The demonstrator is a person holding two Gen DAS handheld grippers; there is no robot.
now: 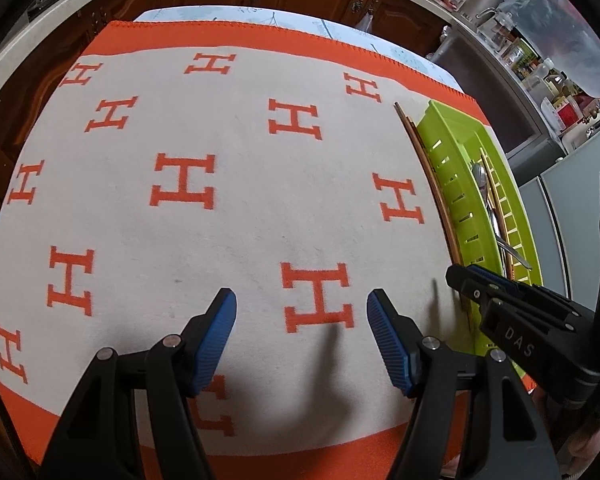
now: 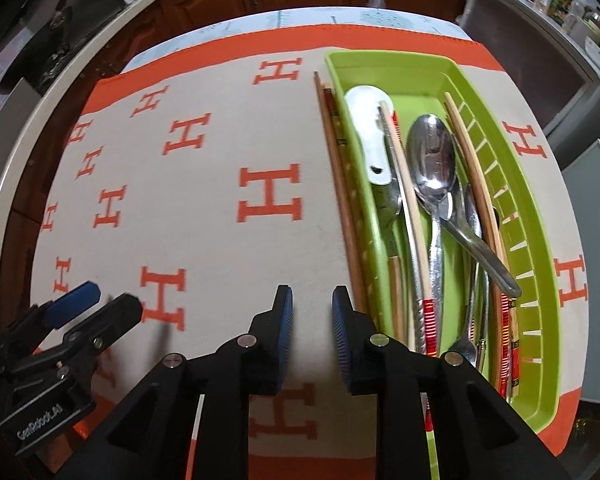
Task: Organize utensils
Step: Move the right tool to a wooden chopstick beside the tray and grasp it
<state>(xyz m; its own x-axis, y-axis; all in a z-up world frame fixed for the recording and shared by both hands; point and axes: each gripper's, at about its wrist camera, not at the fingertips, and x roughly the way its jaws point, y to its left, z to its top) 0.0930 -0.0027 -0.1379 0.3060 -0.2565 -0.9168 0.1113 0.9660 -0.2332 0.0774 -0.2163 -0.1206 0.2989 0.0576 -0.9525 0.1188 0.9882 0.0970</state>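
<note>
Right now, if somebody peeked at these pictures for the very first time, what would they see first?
Probably the bright green tray at the right side of the table, full of shiny metal spoons, chopsticks and a white scoop. Next comes the big cream and orange cloth with H shapes covering the table. A pair of loose chopsticks lies on the cloth, right against the tray's left wall.

Tray's (image 2: 548, 280) near end behind claw (image 2: 312, 336)

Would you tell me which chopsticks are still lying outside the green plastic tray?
The brown wooden chopsticks on the cloth, along the left outer wall of the green plastic tray; the other chopsticks lie inside it among the spoons.
</note>
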